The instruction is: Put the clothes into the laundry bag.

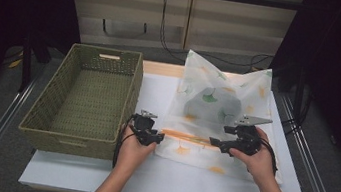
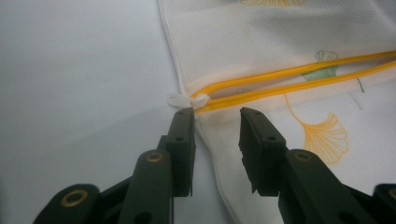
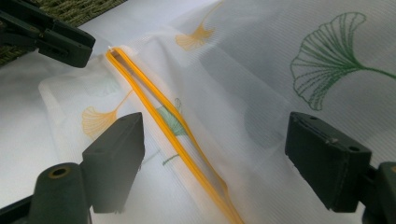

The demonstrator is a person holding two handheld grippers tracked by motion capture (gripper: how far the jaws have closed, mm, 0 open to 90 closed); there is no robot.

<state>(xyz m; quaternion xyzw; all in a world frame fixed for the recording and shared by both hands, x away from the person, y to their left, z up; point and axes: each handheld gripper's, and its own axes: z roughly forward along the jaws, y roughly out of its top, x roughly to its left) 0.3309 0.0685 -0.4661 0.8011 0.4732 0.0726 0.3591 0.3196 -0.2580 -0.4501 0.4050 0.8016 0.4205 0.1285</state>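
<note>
- dark curtains close off both sides of the room, and a white table [image 1: 96,176] stands in the middle under the high view.
- on the table lies a white mesh laundry bag [image 1: 222,108] printed with green and orange ginkgo leaves, a grey bundle showing through its fabric.
- an orange zipper [image 2: 289,79] runs across the near part of the bag, its 2 tracks slightly parted.
- a white zipper pull [image 2: 187,100] sits at the zipper's left end, by the bag's edge.
- left tongs [image 2: 216,116] hover just short of that pull; the jaws stand apart with nothing clamped, 1 tip almost at the pull.
- right tongs [image 3: 219,140] are spread wide over the bag, astride the zipper, pads pressing on nothing.
- in the high view the 2 tongs sit at either end of the zipper, each held in a hand.
- a green woven basket [image 1: 44,118] stands on the table just left of the bag.
</note>
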